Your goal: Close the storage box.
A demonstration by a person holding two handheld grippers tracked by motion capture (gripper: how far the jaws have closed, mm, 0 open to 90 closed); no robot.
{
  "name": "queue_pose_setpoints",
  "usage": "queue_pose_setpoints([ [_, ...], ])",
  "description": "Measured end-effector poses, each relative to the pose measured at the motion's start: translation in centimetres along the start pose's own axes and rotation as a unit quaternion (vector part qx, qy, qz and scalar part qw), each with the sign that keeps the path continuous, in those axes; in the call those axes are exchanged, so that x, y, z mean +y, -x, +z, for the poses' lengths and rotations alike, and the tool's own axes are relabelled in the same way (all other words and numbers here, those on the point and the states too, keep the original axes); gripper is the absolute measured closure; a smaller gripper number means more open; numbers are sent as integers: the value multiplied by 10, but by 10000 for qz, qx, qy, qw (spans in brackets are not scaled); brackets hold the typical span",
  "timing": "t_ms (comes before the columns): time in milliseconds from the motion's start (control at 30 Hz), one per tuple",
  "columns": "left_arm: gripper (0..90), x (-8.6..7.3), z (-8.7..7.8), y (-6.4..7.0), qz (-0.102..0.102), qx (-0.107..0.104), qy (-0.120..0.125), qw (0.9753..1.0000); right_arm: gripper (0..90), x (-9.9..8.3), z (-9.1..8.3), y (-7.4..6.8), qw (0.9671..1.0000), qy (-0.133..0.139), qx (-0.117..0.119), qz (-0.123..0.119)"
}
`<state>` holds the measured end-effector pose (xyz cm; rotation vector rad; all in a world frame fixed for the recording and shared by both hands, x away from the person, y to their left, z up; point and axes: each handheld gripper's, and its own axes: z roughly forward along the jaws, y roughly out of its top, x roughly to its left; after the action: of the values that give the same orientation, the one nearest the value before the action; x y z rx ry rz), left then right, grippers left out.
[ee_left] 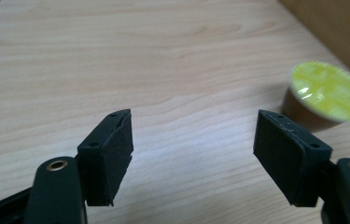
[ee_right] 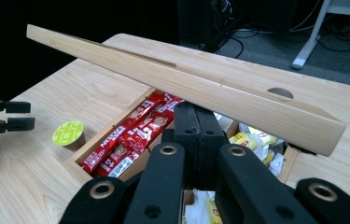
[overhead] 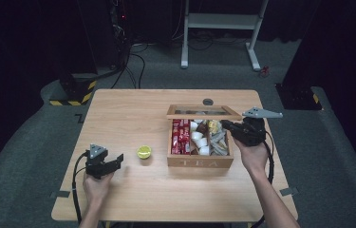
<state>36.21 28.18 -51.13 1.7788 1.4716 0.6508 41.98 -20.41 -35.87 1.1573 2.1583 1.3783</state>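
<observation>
left gripper (overhead: pixel 117 160): fingers (ee_left: pixel 109 156) spread wide, nothing between them, held low over the surface (overhead: pixel 128 114). Judged staged for the capsule.
capsule (overhead: pixel 144 152): 1, yellow-green foil lid, brown cup, upright on the surface. Ahead of the left fingers and off to their right, near but apart; just outside the tea box wall.
right gripper (overhead: pixel 227 126): fingers (ee_right: pixel 196 135) pressed together, pointing into the tea box under the raised lid. Whether anything is pinched between them: cannot tell.
tea box (overhead: pixel 199 163): 1, wooden, "TEA" on the front wall, open so the contents can be reached.
lid (ee_right: pixel 182 79): 1, glass-paned, tilted up above the right fingers. Hinge side not clear.
red sachets (ee_right: pixel 130 140): 1 compartment, left of the right fingers; at least 4, exact count unclear.
other contents: white pods, mixed wrapped bags below and right of the right fingers; count unclear.
grippers: 2.
</observation>
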Motion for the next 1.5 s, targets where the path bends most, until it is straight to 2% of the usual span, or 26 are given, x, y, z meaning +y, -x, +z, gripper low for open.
queue_pose_setpoints([
  [133,279,-6,3,-6,-108,98,-69,9999,900,-2,-1,-1,10000,-19,7,4],
  [300,275,-13,5,-11,-140,194,-178,9996,900,-10,-4,-1,10000,-32,0,-9],
  [400,267,-15,7,-11,-90,240,-271,9993,900,-15,-4,-1,10000,-73,-9,-8],
  [600,250,-14,9,-7,148,375,-371,9985,900,-21,-4,-3,10000,-61,-19,-13],
  [967,225,-14,10,-6,147,357,-381,9985,900,-47,0,-8,9998,-196,-46,-87],
  [1300,222,-14,10,-7,68,332,-365,9988,900,-70,5,-10,9995,-327,-4,-6],
  [1500,225,-14,10,-6,112,344,-381,9986,900,-84,9,-10,9993,-372,30,79],
])
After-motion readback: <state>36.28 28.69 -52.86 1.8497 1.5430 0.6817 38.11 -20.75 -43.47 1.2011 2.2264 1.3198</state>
